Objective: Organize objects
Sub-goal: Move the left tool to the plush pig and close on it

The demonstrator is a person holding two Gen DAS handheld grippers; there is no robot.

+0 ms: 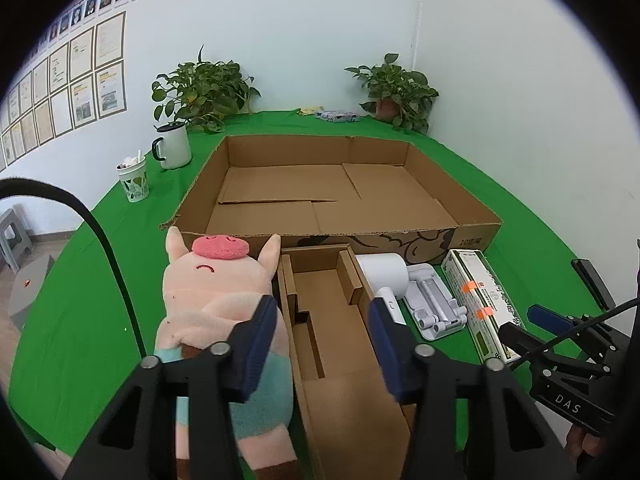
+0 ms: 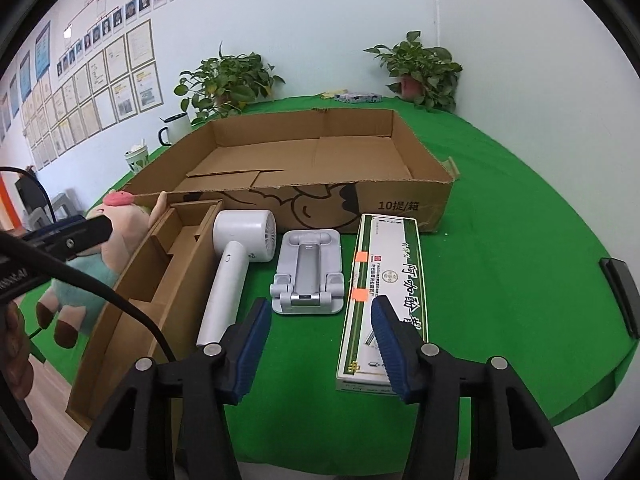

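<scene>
The left tool [image 1: 322, 340] is held low with its fingers spread wide. The right tool [image 2: 320, 344] is beside it, also spread wide and holding nothing.

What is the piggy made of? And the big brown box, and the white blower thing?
The piggy looks like soft plush fabric: its surface is fuzzy and matte, with stitched-on features. The big brown box looks like corrugated cardboard: dull brown, with ragged torn edges and folded flaps. The white blower is probably hard plastic: smooth with a slight sheen, though I can't be sure from looks alone.
</scene>
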